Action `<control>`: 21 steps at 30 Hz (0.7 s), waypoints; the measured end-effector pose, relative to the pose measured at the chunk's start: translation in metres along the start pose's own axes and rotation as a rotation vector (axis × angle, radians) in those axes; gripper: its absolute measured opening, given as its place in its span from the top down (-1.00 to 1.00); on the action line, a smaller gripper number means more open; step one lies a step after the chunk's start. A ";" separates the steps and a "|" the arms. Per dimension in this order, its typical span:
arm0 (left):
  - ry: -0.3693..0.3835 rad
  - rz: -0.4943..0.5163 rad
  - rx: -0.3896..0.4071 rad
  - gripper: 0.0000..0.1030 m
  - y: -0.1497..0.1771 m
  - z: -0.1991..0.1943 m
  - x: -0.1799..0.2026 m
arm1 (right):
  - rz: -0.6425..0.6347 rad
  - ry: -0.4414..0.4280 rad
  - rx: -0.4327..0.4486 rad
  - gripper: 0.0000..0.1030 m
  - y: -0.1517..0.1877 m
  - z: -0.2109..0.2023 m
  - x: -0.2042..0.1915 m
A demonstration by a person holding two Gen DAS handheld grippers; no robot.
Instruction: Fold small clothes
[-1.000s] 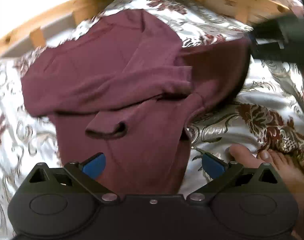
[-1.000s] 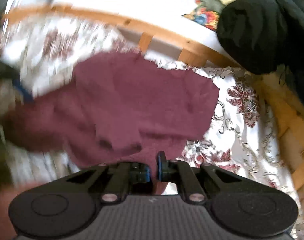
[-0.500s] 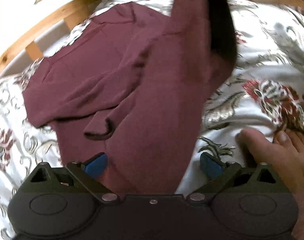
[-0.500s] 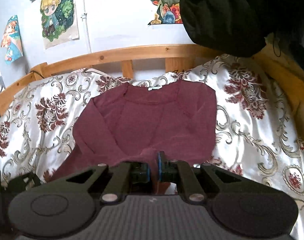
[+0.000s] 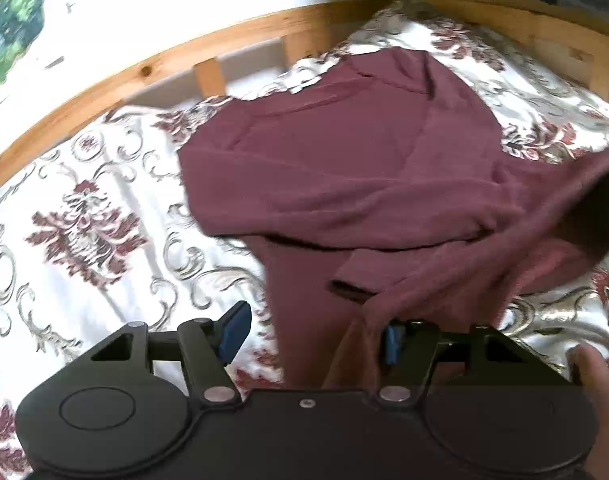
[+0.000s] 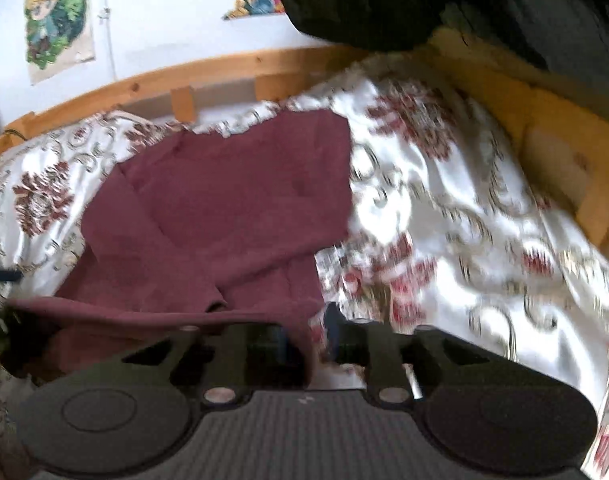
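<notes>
Maroon sweater (image 5: 344, 176) spread on a bed with a white floral bedspread (image 5: 84, 220), neck end toward the wooden bed frame (image 5: 152, 76). Changed since half a second ago: right side panel, then raised high over the garment, now dropped lower and draped toward the lower right of the left wrist view, with a sleeve cuff (image 5: 356, 280) lying across the body. Suggests the side fold is being laid over, task roughly midway by this reading.

Left tool (image 5: 312, 336): jaws closing, about half open, a ridge of maroon hem cloth between them and against the right blue pad; left pad not yet touching.

Right tool (image 6: 304, 336): jaws opening, narrow gap, hem edge of the sweater hanging between them, seemingly being let go; blur hides any contact.

Bare hand (image 5: 596, 372) resting on the bedspread at lower right.
</notes>
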State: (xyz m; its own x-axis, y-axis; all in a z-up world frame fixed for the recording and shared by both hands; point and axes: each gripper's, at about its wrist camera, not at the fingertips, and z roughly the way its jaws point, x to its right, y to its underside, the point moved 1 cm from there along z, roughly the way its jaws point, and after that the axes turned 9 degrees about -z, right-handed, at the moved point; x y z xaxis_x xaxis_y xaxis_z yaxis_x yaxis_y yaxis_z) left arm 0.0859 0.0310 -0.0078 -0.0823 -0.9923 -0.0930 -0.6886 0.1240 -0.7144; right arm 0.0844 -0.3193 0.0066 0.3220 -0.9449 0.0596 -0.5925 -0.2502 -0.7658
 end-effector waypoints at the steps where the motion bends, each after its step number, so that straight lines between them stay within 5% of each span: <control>1: -0.008 -0.006 -0.023 -0.33 0.002 0.002 -0.002 | -0.005 0.012 -0.018 0.22 0.010 0.004 -0.002; 5: -0.068 0.043 -0.187 -0.41 0.020 0.020 0.003 | 0.050 0.006 -0.105 0.17 0.047 0.017 -0.007; 8: -0.075 0.073 -0.265 -0.44 0.028 0.028 0.006 | 0.086 0.008 -0.076 0.26 0.061 0.014 -0.007; 9: -0.076 0.073 -0.262 -0.36 0.028 0.027 0.006 | 0.085 0.011 -0.068 0.59 0.062 0.011 -0.008; 11: -0.064 0.041 -0.248 0.34 0.024 0.023 0.002 | 0.080 0.017 -0.051 0.93 0.061 0.007 -0.007; 12: -0.070 0.024 -0.243 0.78 0.022 0.020 -0.001 | 0.074 0.024 -0.039 0.94 0.058 0.003 -0.005; 17: -0.081 -0.031 -0.116 0.94 0.008 -0.010 -0.016 | 0.107 0.008 0.025 0.95 0.034 -0.025 0.012; 21: -0.140 0.052 0.018 0.94 -0.009 -0.042 -0.022 | 0.190 -0.040 0.060 0.96 0.014 -0.049 0.032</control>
State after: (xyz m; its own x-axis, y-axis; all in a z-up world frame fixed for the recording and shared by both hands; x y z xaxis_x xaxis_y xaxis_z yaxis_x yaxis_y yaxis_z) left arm 0.0639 0.0514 0.0301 -0.0151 -0.9742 -0.2251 -0.6728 0.1764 -0.7185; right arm 0.0501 -0.3632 0.0289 0.2380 -0.9645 -0.1141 -0.6011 -0.0540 -0.7974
